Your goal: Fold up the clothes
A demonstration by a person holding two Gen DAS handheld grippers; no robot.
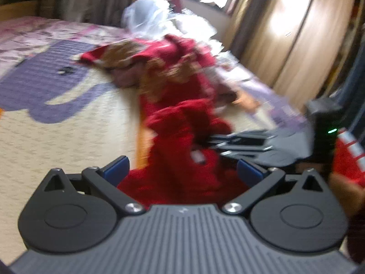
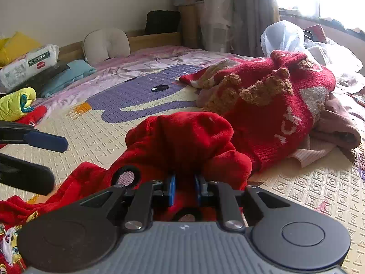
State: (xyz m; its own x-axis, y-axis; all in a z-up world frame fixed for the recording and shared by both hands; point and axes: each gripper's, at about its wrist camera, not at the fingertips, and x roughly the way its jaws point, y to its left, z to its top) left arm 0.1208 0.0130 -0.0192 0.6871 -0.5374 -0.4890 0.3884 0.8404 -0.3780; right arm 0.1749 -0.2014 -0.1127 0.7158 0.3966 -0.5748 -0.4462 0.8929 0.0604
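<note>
The red fleece garment [image 2: 182, 137] bunches directly ahead of my right gripper [image 2: 184, 188], spilling left across the play mat [image 2: 95, 141]. A red knit sweater [image 2: 280, 105] crowds the right; bare mat lies left. My right pads clamp a fleece fold. My left gripper [image 1: 181, 171] gapes wide, gripping nothing.

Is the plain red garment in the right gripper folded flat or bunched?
Bunched: the plain red garment humps up in rumpled lumps beyond the right gripper, whose pads pinch it.
</note>
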